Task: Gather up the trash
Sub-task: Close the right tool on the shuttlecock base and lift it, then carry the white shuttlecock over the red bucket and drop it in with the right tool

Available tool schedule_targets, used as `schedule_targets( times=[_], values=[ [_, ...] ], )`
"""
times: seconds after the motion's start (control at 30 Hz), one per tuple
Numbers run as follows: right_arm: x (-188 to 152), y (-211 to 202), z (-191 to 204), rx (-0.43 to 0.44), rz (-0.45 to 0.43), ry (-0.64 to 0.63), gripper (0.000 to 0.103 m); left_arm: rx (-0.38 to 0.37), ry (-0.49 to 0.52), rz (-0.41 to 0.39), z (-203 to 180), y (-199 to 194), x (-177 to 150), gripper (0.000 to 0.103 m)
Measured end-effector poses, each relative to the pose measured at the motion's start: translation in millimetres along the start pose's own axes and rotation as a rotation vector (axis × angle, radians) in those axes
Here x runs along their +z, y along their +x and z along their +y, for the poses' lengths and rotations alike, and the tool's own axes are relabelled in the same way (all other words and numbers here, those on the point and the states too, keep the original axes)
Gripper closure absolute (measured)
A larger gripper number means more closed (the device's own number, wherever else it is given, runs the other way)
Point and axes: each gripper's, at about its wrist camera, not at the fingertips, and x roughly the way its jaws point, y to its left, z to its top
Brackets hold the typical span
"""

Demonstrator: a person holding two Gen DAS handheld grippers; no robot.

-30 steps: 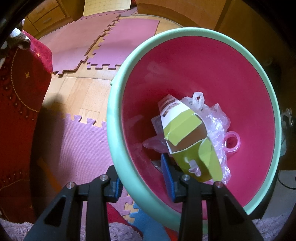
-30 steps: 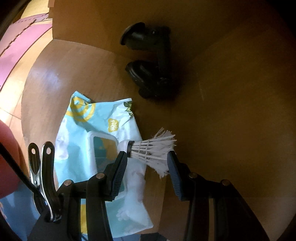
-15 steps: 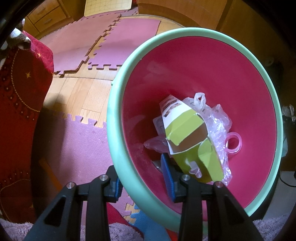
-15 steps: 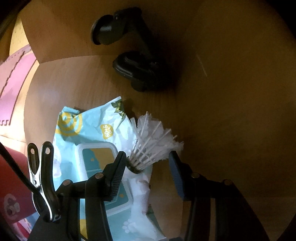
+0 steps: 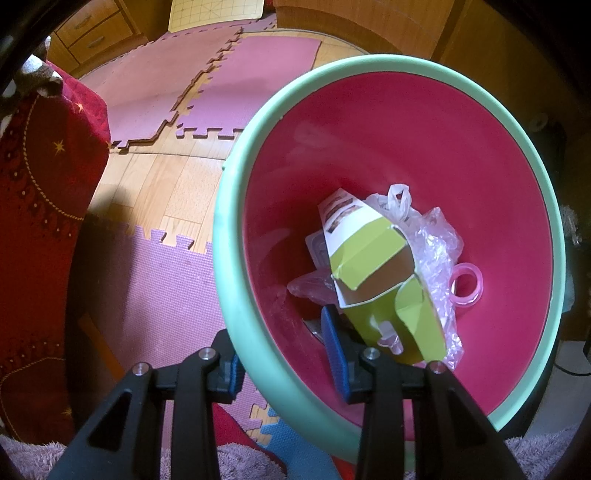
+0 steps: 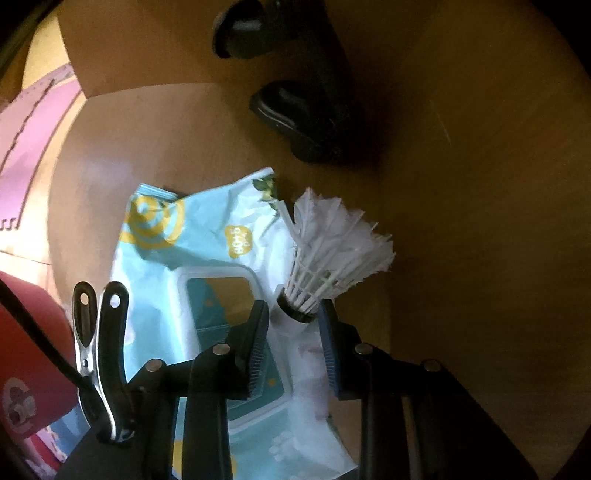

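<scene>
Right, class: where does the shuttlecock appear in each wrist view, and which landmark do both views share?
Left wrist: not in it.
Right wrist: shuttlecock just right of centre, cork end lowest, at the right edge of the wipes pack.
Shared landmark: pink mat, upper left in the left wrist view; at the far left edge in the right wrist view.

Pink and purple foam mats (image 5: 155,280) cover parts of a pale wooden floor (image 5: 173,184). A wooden drawer unit (image 5: 92,26) stands at the back, a red patterned cloth (image 5: 40,206) hangs at left.
</scene>
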Motion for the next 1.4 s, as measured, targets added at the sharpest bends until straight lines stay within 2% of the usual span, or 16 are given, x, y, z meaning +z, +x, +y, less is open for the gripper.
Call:
schedule_targets(
  times=[0.07,0.17,0.4,0.6,0.87,1.23,1.4],
  values=[
    [-1,9,-5,0.020,0.016,0.005,0.075,0.000,0.000,0.000,0,0,0,0.064],
    [-2,10,0,0.003,0.006,0.002,0.077,0.000,-0.001,0.001,0,0,0,0.064],
    [-10,-6,23,-0.041,-0.059,-0.077,0.078,-0.001,-0.002,-0.001,0,0,0,0.064],
    [-20,-32,59,-0.084,-0.143,-0.192,0.078,0.000,-0.002,-0.002,0,0,1,0.064],
    [-24,-59,98,-0.047,-0.211,-0.314,0.078,-0.002,-0.001,-0.003,-1,-1,2,0.064],
    [-48,-106,155,0.037,-0.279,-0.478,0.078,-0.003,-0.001,-0.004,-2,-1,4,0.064],
    [-61,-130,158,0.059,-0.303,-0.530,0.078,-0.004,-0.001,-0.005,-4,-2,5,0.064]
  ],
)
